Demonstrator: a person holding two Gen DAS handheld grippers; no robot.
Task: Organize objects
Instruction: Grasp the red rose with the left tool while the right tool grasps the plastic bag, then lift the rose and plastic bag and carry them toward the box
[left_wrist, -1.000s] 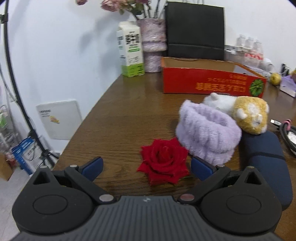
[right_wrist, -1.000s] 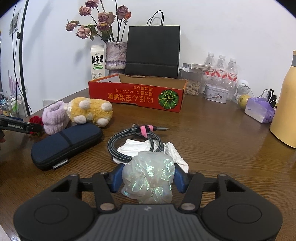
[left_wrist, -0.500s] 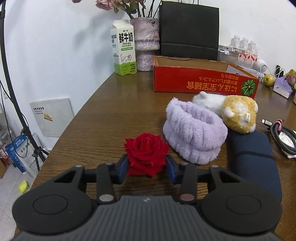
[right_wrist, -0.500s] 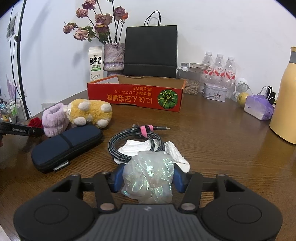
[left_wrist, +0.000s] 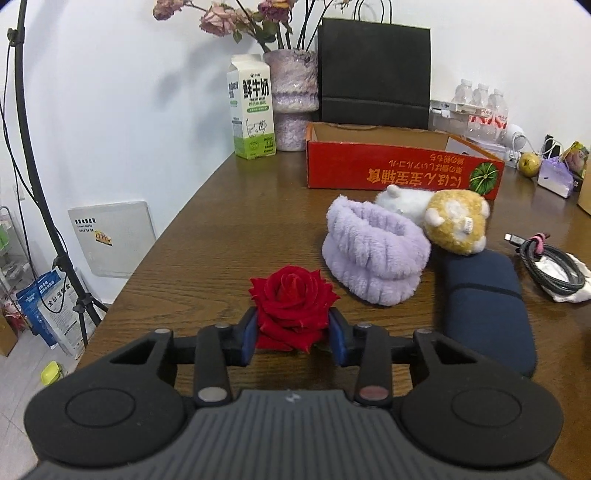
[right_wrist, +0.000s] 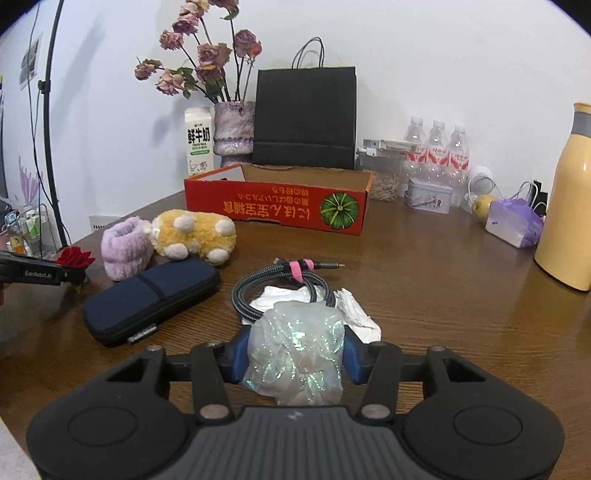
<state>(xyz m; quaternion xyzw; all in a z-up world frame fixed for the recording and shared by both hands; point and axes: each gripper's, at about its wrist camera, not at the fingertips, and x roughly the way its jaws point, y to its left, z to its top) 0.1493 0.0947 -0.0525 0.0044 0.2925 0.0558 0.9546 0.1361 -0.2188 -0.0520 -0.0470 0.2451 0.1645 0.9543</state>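
Pick-up step in hand: the left hand-held gripper (left_wrist: 291, 334) held the red rose (left_wrist: 293, 301) between its pads near the surface (left_wrist: 229, 229) edge, while the right hand-held gripper (right_wrist: 294, 356) was closing on the shiny plastic wad (right_wrist: 295, 354). Next move, as judged: carry both over the plush toys into the red box (left_wrist: 399, 173), keeping the squeeze light.

Fingers (right_wrist: 352, 356) closing on glittery wrap (right_wrist: 295, 354)
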